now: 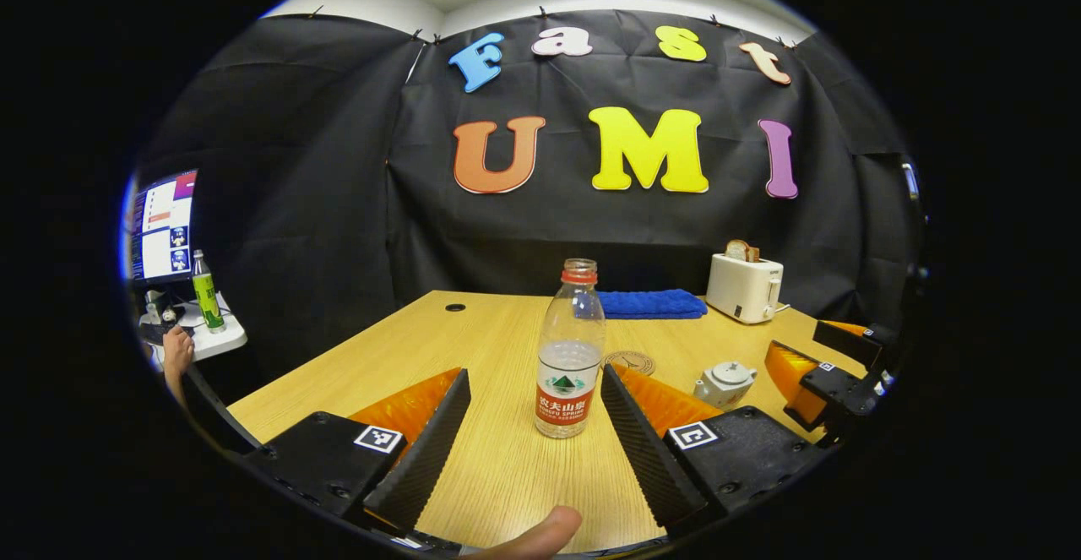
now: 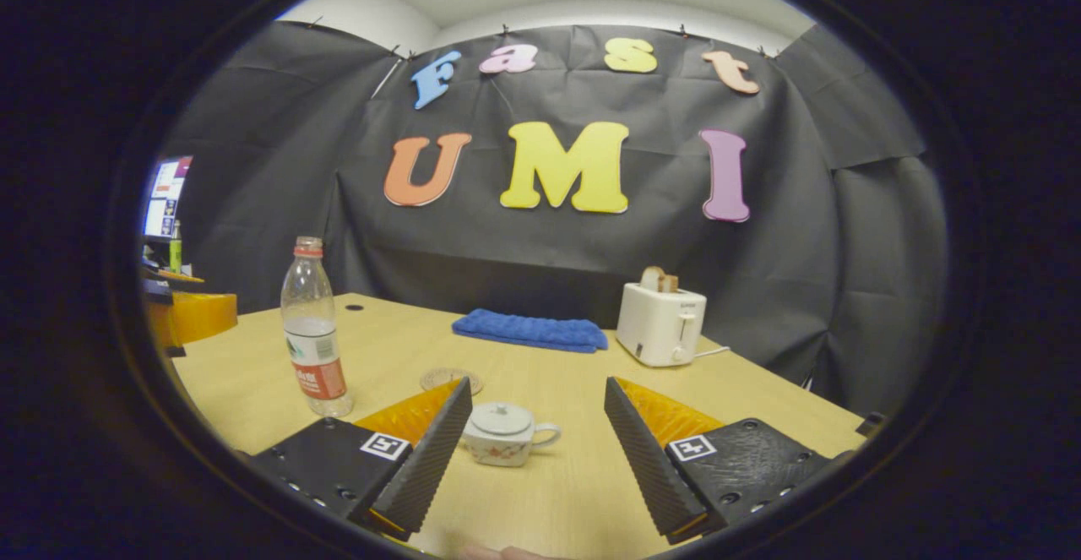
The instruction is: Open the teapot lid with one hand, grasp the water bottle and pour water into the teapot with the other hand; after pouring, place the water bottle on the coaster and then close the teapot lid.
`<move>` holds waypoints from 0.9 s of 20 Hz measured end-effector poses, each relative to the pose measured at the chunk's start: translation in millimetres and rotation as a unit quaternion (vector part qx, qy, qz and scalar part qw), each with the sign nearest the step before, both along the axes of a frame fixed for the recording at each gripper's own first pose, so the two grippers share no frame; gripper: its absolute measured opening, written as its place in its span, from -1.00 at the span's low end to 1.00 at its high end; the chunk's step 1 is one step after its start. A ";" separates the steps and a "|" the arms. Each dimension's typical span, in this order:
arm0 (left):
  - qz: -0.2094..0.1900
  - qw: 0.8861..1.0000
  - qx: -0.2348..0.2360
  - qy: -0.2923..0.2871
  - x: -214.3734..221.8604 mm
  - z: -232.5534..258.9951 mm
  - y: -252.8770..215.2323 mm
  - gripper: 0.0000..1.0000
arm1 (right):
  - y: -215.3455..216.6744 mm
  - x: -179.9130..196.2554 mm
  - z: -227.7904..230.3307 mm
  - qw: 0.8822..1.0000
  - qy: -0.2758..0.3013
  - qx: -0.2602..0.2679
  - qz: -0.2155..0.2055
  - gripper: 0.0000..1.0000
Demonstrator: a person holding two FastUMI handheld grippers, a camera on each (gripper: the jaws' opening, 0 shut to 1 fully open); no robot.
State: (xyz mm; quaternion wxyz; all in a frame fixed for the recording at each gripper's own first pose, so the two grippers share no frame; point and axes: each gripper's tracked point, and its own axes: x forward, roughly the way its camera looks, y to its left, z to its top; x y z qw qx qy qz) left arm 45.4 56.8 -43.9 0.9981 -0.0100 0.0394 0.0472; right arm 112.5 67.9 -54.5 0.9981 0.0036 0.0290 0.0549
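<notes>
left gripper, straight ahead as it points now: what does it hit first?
Probably the water bottle. It stands upright on the table, centred ahead of the open left gripper, untouched. Exact gap is hard to judge through the fisheye.

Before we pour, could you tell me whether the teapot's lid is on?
On: the lid sits atop the teapot.

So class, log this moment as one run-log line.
stage: approach | left claw: open, bottle between fingers, untouched | right claw: open, facing teapot | lid: on | coaster: bare
</notes>
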 end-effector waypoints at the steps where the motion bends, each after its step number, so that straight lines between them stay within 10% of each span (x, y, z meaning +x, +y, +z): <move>1: 0.002 1.000 -0.001 0.000 2.5 -3.2 1.3 0.96 | 5.2 9.1 -8.3 1.000 0.011 0.000 0.005 0.96; 8: -0.008 1.000 0.009 -0.003 17.4 -18.3 -5.8 0.96 | 20.6 54.3 -32.8 0.999 0.042 0.019 0.018 0.46; 13: -0.032 0.999 0.007 0.008 24.2 -32.4 -20.7 0.97 | 24.4 62.7 -35.2 0.998 0.046 0.030 0.031 -0.51; 18: -0.035 0.999 0.005 0.017 30.0 -46.3 -22.0 0.97 | 28.5 65.1 -36.2 0.998 0.035 0.005 0.043 -0.83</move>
